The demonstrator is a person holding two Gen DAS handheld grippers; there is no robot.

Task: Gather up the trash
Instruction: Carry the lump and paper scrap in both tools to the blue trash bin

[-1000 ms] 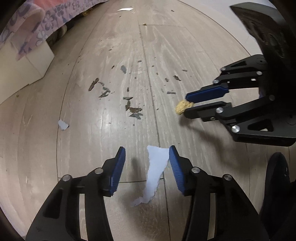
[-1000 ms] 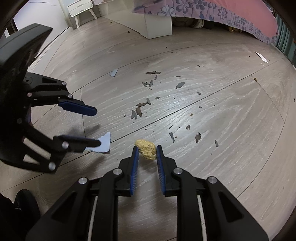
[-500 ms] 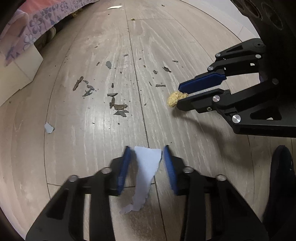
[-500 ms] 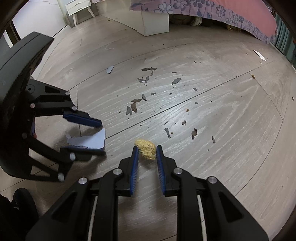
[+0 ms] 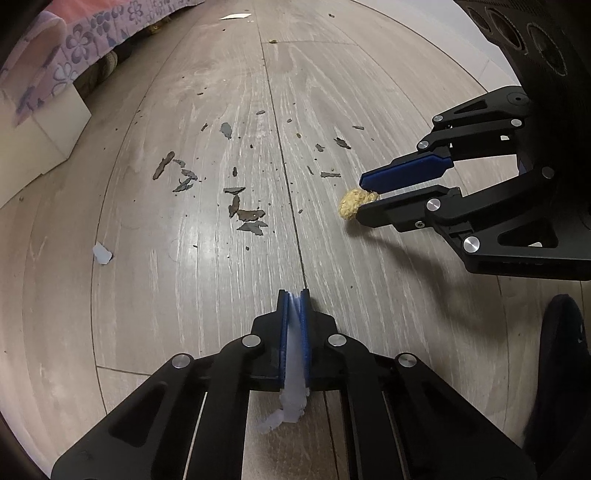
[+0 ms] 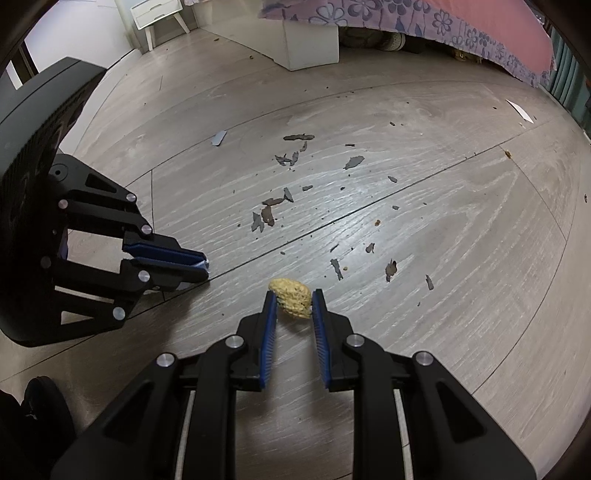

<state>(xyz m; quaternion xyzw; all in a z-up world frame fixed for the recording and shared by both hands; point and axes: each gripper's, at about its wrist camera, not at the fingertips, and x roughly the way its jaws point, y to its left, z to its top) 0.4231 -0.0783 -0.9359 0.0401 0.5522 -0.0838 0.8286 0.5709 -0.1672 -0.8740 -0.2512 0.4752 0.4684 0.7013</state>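
Observation:
A torn white paper scrap [image 5: 294,369] stands pinched between the blue pads of my left gripper [image 5: 293,295], low over the wooden floor. Its jaws are closing tight, and the scrap's tail hangs out behind the pads. My right gripper [image 6: 293,293] is shut on a yellow crumbly lump [image 6: 291,295] held at its fingertips just above the floor. In the left wrist view the right gripper [image 5: 364,199] reaches in from the right with the lump [image 5: 350,203] at its tip. The right wrist view has the left gripper [image 6: 205,265] at its left.
Several dark flakes [image 5: 247,216] litter the floorboards ahead. A small white scrap [image 5: 101,254] lies to the left and a white paper [image 6: 519,109] far off. A bed with a floral cover [image 6: 443,26], its white base [image 6: 310,40] and a nightstand [image 6: 159,11] border the floor.
My left gripper's jaws came together from wide apart onto the paper scrap, which now stands folded between the pads. The right gripper has kept still with the lump.

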